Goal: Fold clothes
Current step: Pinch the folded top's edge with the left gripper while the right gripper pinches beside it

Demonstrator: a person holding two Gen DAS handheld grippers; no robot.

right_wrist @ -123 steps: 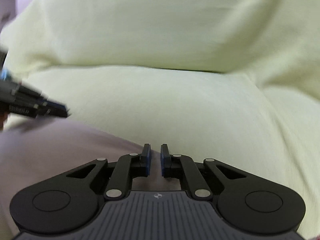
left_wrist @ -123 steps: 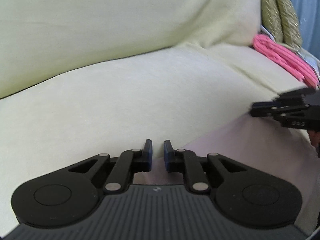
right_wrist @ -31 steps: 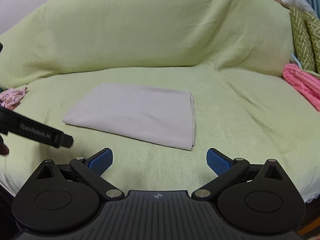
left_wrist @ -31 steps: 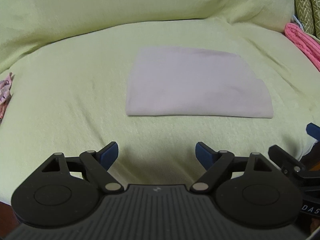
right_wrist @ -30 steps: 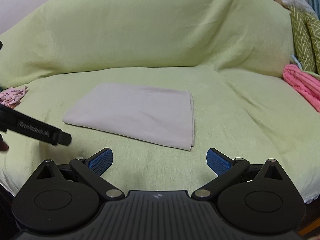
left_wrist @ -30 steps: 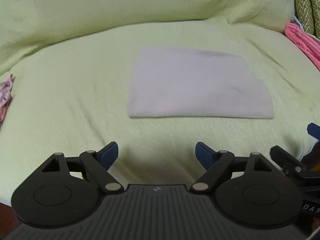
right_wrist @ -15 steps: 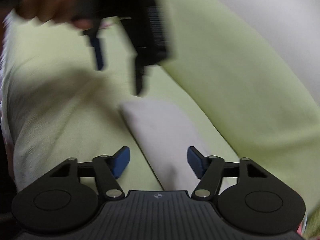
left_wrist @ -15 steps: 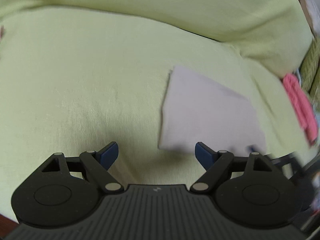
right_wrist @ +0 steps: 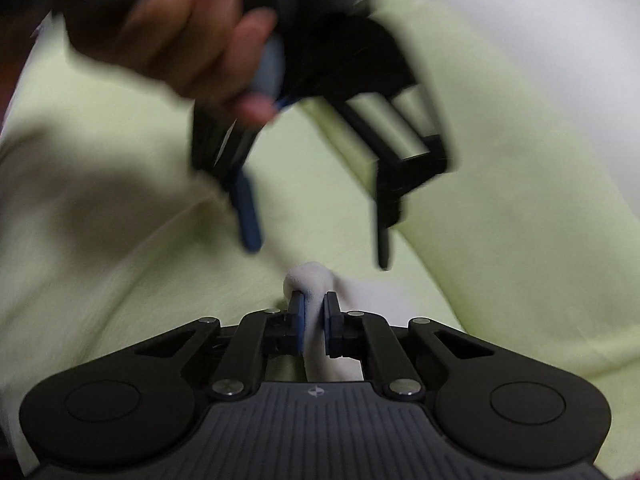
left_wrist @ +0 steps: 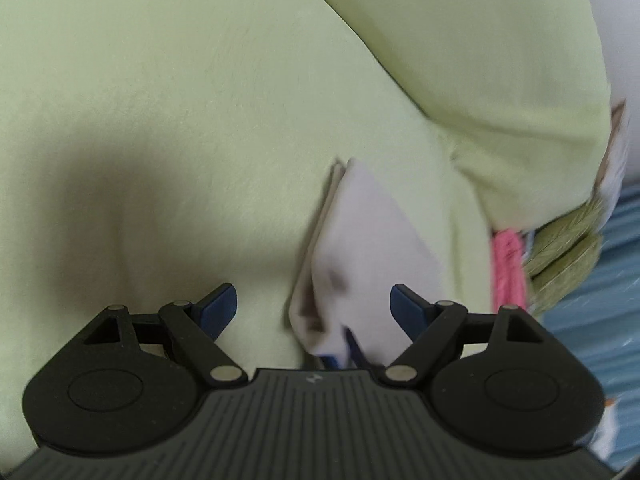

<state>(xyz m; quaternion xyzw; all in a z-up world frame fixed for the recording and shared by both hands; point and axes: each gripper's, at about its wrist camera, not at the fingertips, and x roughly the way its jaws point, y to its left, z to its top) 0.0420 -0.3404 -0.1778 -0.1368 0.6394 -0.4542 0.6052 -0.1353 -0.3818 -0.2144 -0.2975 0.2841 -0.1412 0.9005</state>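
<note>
A folded pale pink-grey cloth lies on the light green sofa cover. In the left wrist view my left gripper is open just above the cloth's near corner, which is lifted. My right gripper is shut on that bunched corner of the cloth. In the right wrist view the left gripper hangs open right above it, blurred, held by a hand.
A pink knitted item and olive patterned cushions lie at the sofa's right end. The sofa's green backrest rises behind the cloth. A blue curtain is at far right.
Both grippers moved in close from the sofa's front. The right gripper went from open to shut on the cloth's corner and lifted it. The left gripper stayed open and swung over it.
</note>
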